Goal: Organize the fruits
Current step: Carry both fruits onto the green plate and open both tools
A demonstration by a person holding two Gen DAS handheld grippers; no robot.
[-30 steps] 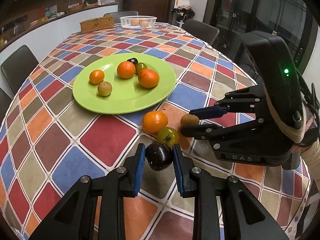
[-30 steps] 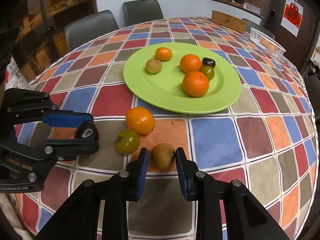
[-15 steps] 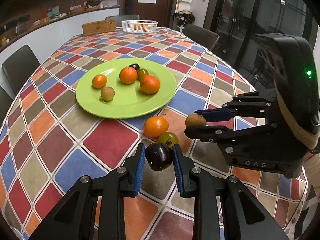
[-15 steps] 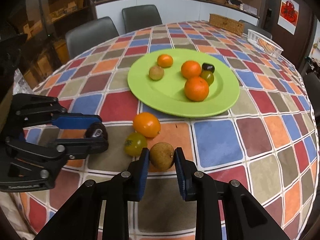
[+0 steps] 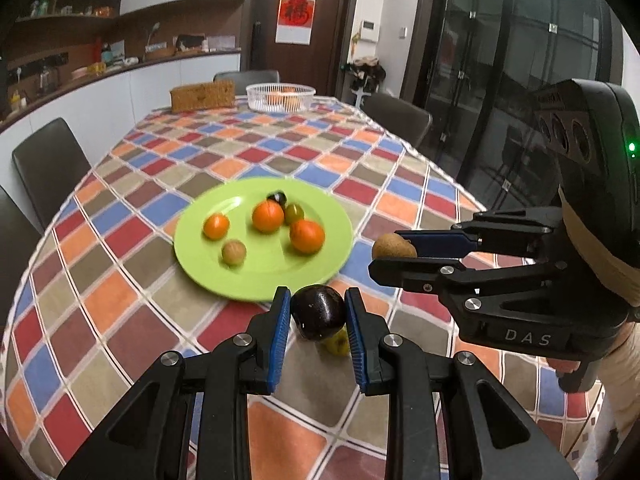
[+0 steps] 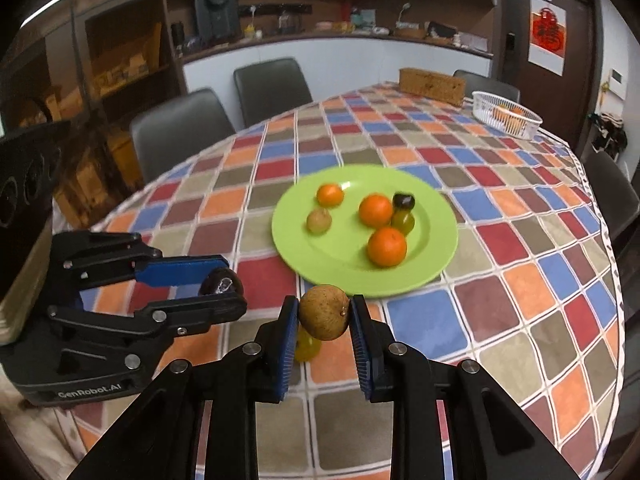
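My left gripper is shut on a dark plum and holds it above the table, near the front rim of the green plate. My right gripper is shut on a brown kiwi, also lifted, just short of the plate. The plate holds several fruits: oranges, a small brown fruit, a green one and a dark one. A yellow-green fruit lies on the cloth below the plum; it also shows in the right wrist view. The left gripper with the plum shows at the left of the right wrist view.
The table has a chequered cloth. A white basket with fruit and a woven box stand at the far end. Dark chairs stand around the table.
Both grippers have risen off the table with their fruit, the plum in the left and the kiwi in the right. The views now tilt up towards the room. The loose orange is hidden.
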